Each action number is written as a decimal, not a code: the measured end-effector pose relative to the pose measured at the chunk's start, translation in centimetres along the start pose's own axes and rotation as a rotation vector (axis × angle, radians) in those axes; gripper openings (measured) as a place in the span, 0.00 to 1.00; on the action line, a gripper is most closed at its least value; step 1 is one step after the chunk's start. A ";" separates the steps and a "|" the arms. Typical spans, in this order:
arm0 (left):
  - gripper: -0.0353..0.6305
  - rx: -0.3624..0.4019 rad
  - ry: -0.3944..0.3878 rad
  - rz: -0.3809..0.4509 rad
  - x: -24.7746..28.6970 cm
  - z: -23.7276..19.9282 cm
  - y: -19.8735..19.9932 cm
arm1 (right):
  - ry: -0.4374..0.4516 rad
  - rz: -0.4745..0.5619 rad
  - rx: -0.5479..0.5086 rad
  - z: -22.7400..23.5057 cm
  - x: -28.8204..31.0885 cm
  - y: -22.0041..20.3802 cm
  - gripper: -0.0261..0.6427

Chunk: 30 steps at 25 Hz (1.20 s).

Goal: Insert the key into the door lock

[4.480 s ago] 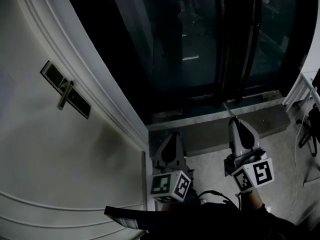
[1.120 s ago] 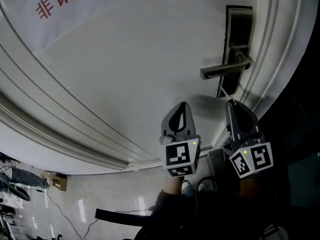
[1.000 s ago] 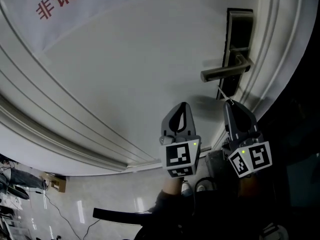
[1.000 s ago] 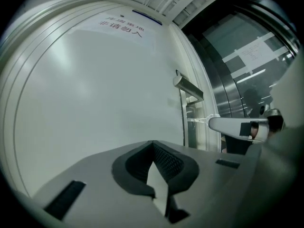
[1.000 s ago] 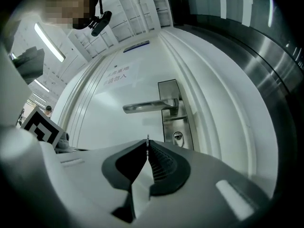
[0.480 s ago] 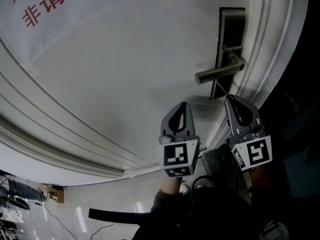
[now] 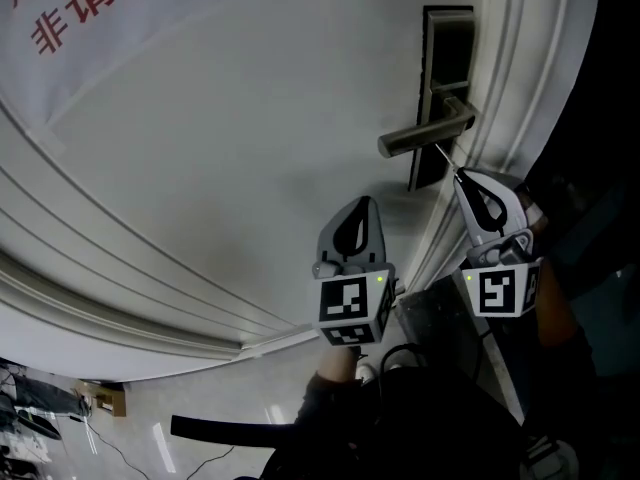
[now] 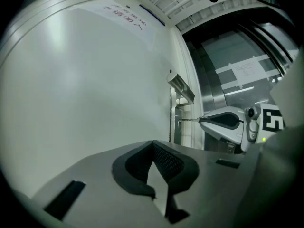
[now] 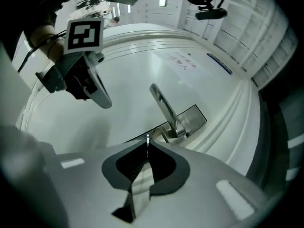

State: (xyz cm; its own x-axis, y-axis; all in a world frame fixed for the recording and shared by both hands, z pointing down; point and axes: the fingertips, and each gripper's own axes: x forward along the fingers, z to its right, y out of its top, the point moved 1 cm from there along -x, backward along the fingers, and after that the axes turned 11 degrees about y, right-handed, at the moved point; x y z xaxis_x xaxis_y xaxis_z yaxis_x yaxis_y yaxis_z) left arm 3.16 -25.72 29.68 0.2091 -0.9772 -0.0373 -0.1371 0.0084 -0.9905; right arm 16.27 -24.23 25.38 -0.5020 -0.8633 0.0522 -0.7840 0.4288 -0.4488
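A dark lock plate point(image 7: 446, 68) with a metal lever handle point(image 7: 424, 136) sits on the white door point(image 7: 230, 138). My right gripper point(image 7: 460, 175) is shut on a thin key point(image 7: 444, 156), whose tip points at the plate just under the handle; whether it touches I cannot tell. The right gripper view has the key point(image 9: 147, 139) sticking out of the shut jaws of the right gripper point(image 9: 147, 145), below the handle point(image 9: 164, 106) and plate point(image 9: 192, 118). My left gripper point(image 7: 361, 204) hangs shut and empty, left of the lock. Its own view shows the left gripper point(image 8: 153, 144) and the key point(image 8: 190, 119).
Raised door-frame mouldings point(image 7: 522, 68) run along the right of the lock, with a dark opening beyond. Red characters point(image 7: 80, 3) are printed on the door at the upper left. Curved panel mouldings point(image 7: 120, 258) cross the door lower down. Cables point(image 7: 60, 408) lie on the floor.
My right gripper has moved up with the key, from below the lock plate to just under the handle. The left gripper has stayed about where it was.
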 end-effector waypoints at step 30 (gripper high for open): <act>0.05 -0.017 -0.011 -0.013 0.9 0.2 -0.4 | 0.052 -0.176 -0.425 0.2 2.4 -1.8 0.06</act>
State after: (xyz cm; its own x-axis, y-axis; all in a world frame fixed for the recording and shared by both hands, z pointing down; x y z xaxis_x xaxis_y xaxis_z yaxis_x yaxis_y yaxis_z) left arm 3.63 -26.51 30.04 0.2213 -0.9749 -0.0262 -0.1511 -0.0077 -0.9885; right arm 16.54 -27.11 26.09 -0.3567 -0.9229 0.1448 -0.9338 0.3571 -0.0241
